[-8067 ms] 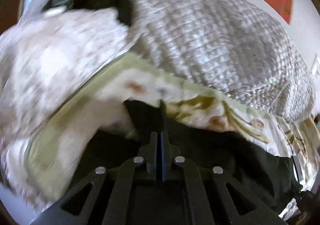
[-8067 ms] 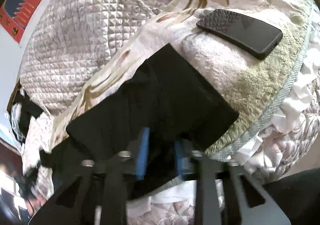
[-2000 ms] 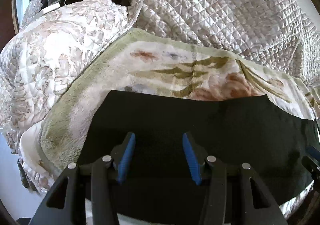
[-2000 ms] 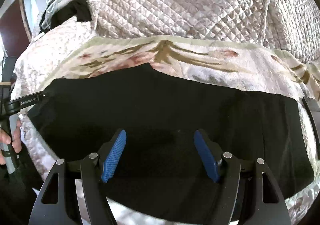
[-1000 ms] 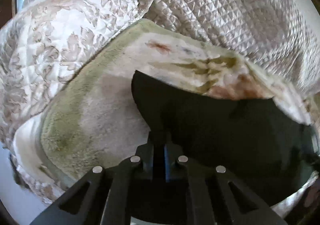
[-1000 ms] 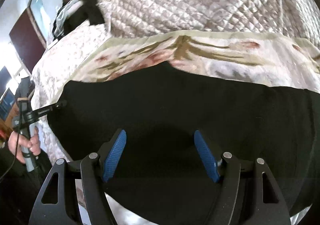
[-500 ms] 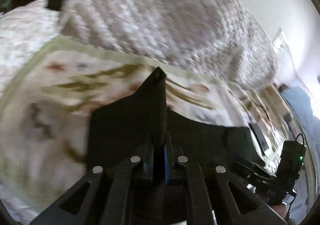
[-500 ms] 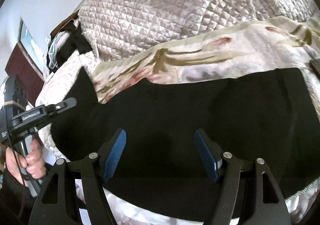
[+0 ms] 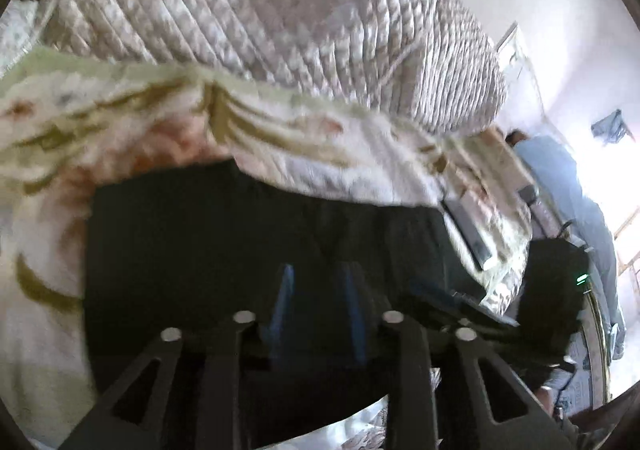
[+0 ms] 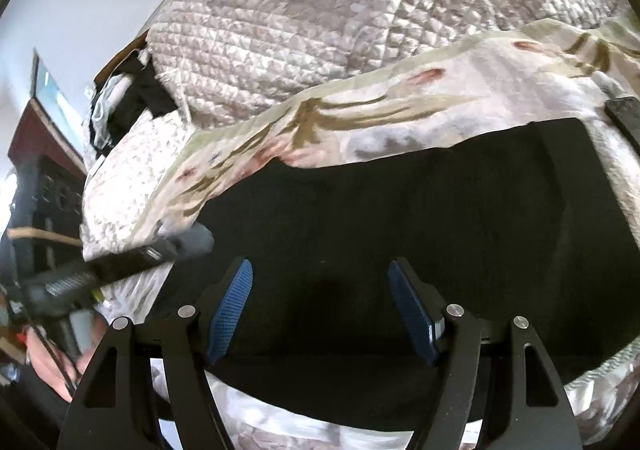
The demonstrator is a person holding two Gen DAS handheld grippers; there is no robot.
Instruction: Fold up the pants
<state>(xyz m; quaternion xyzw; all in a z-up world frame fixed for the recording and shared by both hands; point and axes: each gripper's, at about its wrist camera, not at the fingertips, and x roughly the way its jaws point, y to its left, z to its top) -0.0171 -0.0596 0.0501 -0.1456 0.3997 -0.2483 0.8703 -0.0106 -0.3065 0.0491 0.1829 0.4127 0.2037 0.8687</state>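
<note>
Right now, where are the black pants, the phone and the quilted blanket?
black pants [image 10: 420, 218], right wrist view, middle of the flat top layer.
phone [image 10: 624, 110], right wrist view, its dark near corner.
quilted blanket [image 10: 320, 22], right wrist view, centre of the mound.

Both the left gripper [image 9: 318, 286] and right gripper [image 10: 320, 302] hover with fingers [image 10: 230, 306] parted, gripping nothing.

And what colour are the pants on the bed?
The pants are plain black, clearest in the right wrist view.
</note>
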